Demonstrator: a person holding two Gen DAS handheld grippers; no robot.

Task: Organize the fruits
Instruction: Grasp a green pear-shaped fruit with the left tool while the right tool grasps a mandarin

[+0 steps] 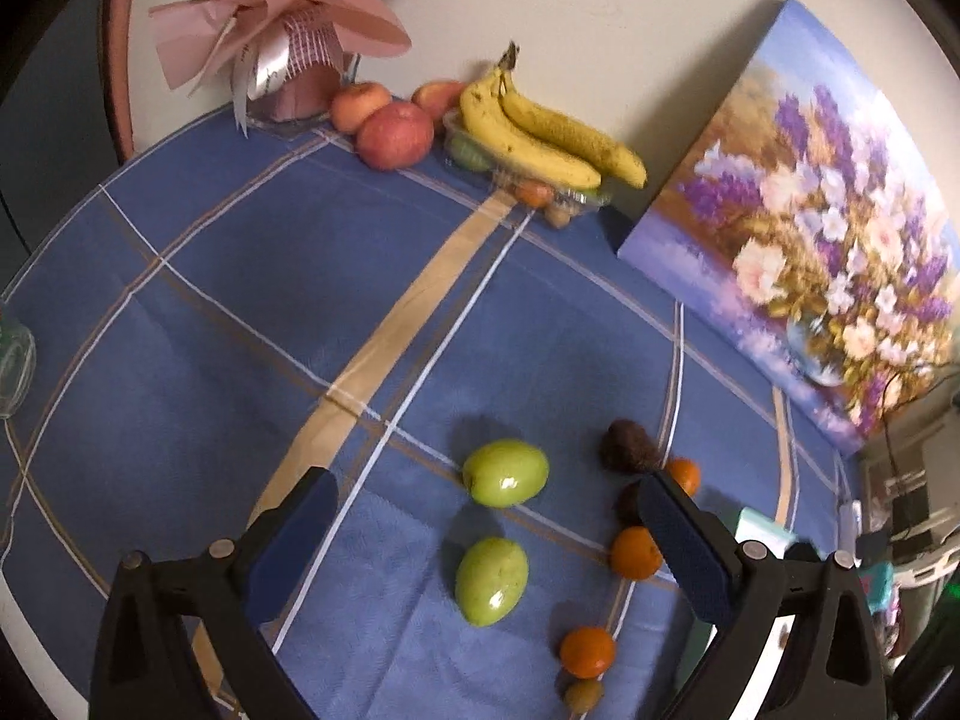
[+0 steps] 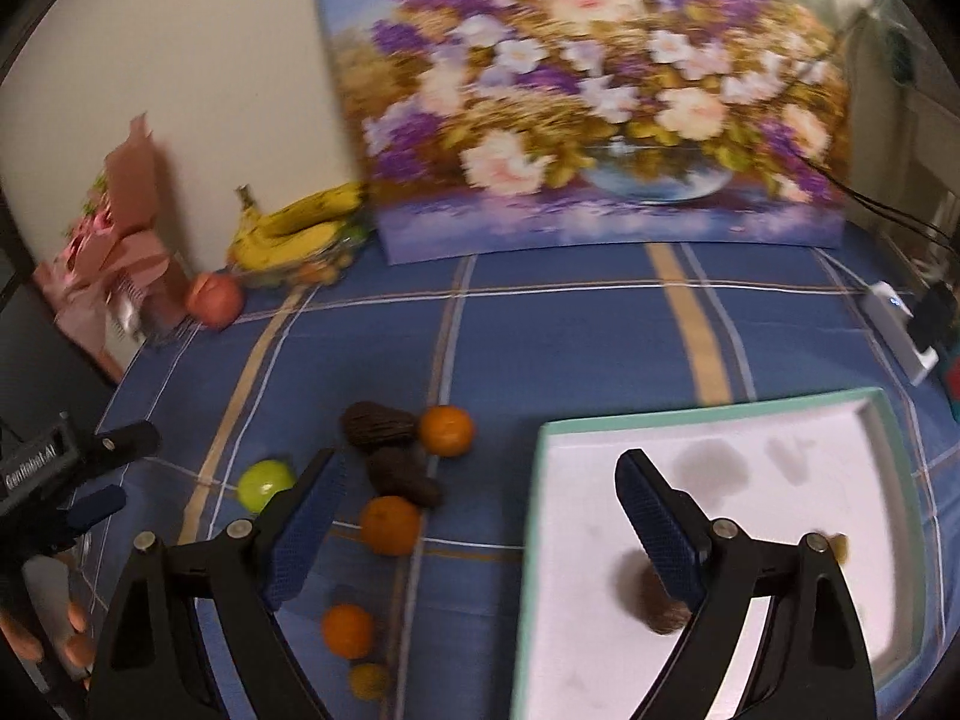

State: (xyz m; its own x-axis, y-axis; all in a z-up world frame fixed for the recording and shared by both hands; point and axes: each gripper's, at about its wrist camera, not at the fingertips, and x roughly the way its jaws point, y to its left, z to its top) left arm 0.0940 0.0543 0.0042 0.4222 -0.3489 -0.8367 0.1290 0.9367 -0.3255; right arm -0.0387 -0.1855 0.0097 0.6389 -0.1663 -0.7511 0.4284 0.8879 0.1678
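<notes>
- The left tool (image 1: 486,534) hangs above the blue plaid tabletop (image 1: 210,312) with its jaws spread wide and nothing between them.
- Framed by its fingers, two green fruits lie apart on the cloth: the nearer green fruit (image 1: 492,581) and the farther green fruit (image 1: 506,473).
- To their right, loose fruit is scattered: a small yellowish fruit (image 1: 583,695) nearest, just beside an orange (image 1: 587,651); farther on a second orange (image 1: 636,552), a third orange (image 1: 684,476) partly behind the right finger, and a dark brown fruit (image 1: 627,447).
- The right tool (image 2: 480,507) is likewise wide open and empty, poised over the left edge of a white tray with a mint-green rim (image 2: 720,414).
- In the tray, a brown fruit (image 2: 663,609) sits partly hidden behind the right tool's right finger; a small brownish item at the finger's far side is too blurred to identify.
- Left of the tray in the right wrist view, two dark brown fruits touch, the nearer one (image 2: 402,478) just beside an orange.
- At the back of the tabletop, a bunch of bananas (image 1: 540,129) rests on a clear plastic container (image 1: 570,198) holding small fruits, with three red apples (image 1: 395,135) to its left.
- A pink-wrapped bouquet (image 1: 282,30) stands by the apples, and a floral painting (image 1: 810,210) leans against the wall.
</notes>
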